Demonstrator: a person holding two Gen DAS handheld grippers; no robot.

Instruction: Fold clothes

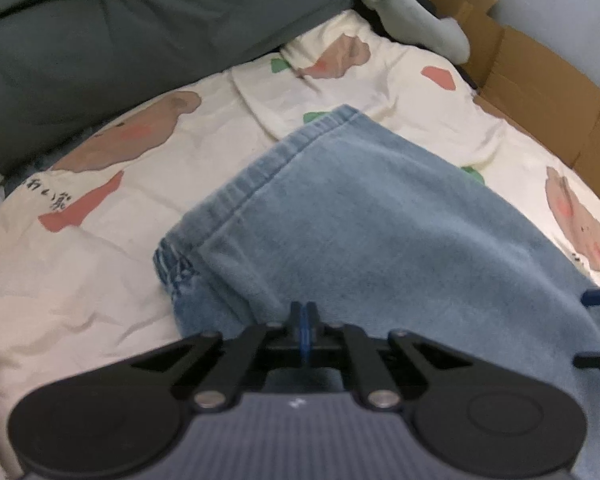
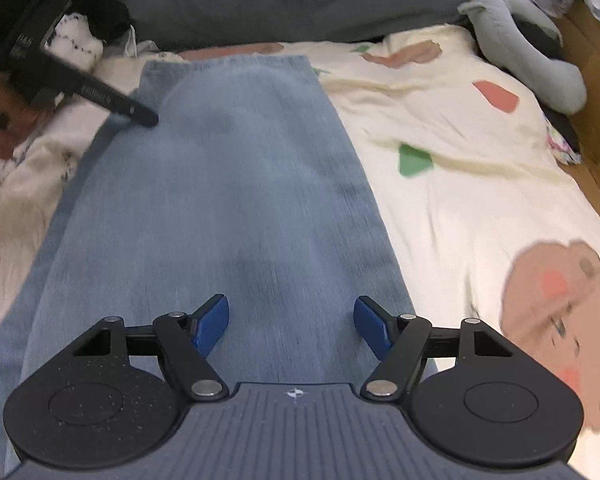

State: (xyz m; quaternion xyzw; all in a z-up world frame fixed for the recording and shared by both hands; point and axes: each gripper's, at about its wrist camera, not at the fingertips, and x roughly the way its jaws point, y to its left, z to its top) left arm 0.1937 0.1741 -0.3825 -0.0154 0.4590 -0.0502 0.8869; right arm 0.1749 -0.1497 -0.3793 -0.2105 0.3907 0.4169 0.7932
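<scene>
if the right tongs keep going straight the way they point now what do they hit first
Most likely the jeans. The right tongs stand open, angled down over the light blue denim, with nothing between the tips and the fabric. The cartoon-print bedspread lies off to the side. How far the denim is remains unclear.

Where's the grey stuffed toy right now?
The grey stuffed toy lies at the far right corner of the bed in the right wrist view, on the printed bedsheet, between the dark pillow and the cardboard box.
</scene>
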